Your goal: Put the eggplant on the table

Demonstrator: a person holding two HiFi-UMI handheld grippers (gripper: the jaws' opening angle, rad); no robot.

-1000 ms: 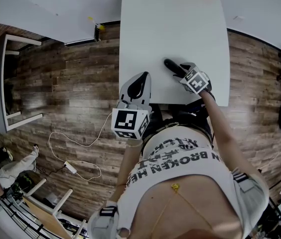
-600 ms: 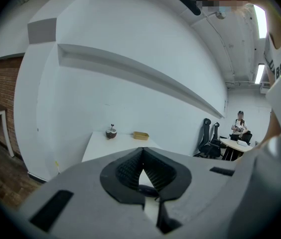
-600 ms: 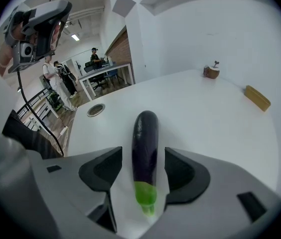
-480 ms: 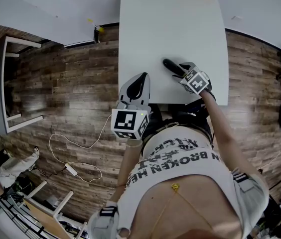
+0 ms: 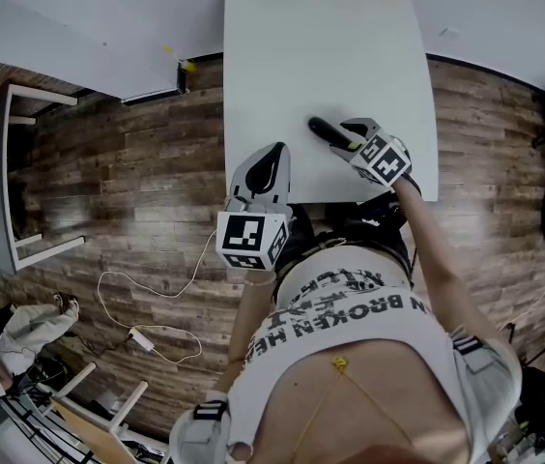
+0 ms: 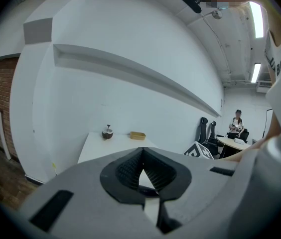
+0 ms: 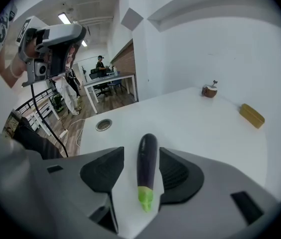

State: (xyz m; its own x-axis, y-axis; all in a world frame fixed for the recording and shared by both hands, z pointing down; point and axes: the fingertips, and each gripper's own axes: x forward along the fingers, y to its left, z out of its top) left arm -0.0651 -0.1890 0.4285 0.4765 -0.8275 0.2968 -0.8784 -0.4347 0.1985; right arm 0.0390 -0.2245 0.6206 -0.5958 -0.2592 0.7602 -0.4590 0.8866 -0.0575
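A dark purple eggplant [image 7: 147, 164] with a green stem end lies flat on the white table [image 5: 350, 56], near its front edge. My right gripper [image 7: 141, 156] is open, one jaw on each side of the eggplant's stem half, with a clear gap on the left. From the head view the eggplant [image 5: 323, 130] sticks out beyond the right gripper [image 5: 347, 135]. The left gripper [image 5: 272, 155] is shut on nothing and hovers by the table's front left corner. In the left gripper view, its jaws [image 6: 141, 159] meet at the tips.
At the table's far end stand a brown round object [image 7: 210, 90] and a yellow box [image 7: 251, 115]. A round cable hole [image 7: 103, 125] is set in the table's left part. A white cable [image 5: 147, 288] lies on the wooden floor. A grey side table [image 5: 2, 162] stands at the left.
The right gripper has drawn back slightly toward the person, so more of the eggplant shows beyond it. The head view has shifted a little. The left gripper stays put.
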